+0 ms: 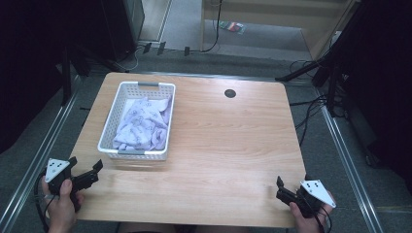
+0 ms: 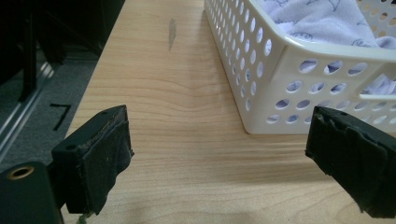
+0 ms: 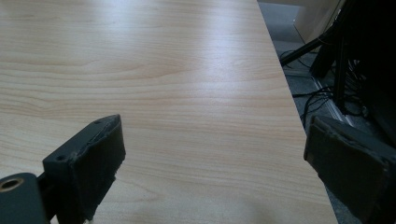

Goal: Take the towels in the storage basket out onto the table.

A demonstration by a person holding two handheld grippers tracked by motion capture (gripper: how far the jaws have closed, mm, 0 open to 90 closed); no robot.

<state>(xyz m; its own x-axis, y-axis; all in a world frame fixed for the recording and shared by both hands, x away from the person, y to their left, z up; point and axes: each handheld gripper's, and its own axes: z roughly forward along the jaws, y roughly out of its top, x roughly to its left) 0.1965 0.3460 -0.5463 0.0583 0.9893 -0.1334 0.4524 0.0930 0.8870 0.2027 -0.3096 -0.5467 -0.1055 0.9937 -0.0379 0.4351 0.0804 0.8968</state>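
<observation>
**Both grippers idle, cloth in basket**

Left gripper (image 1: 86,171) is held at the table's 7 o'clock corner, jaws apart and empty; right gripper (image 1: 281,188) at 5 o'clock, jaws likewise apart, nothing between. Crumpled white cloth (image 1: 143,124) is seen inside the white basket (image 1: 132,154) at 10 o'clock. Risk: light basket gets dragged or tipped if the cloth is pulled while snagged on the perforated wall

Both hands low at the wooden table's (image 1: 228,145) near corners.
Black two-jaw left gripper (image 1: 87,170) and black two-jaw right gripper (image 1: 280,188) gape wide, jaws bare.
</observation>
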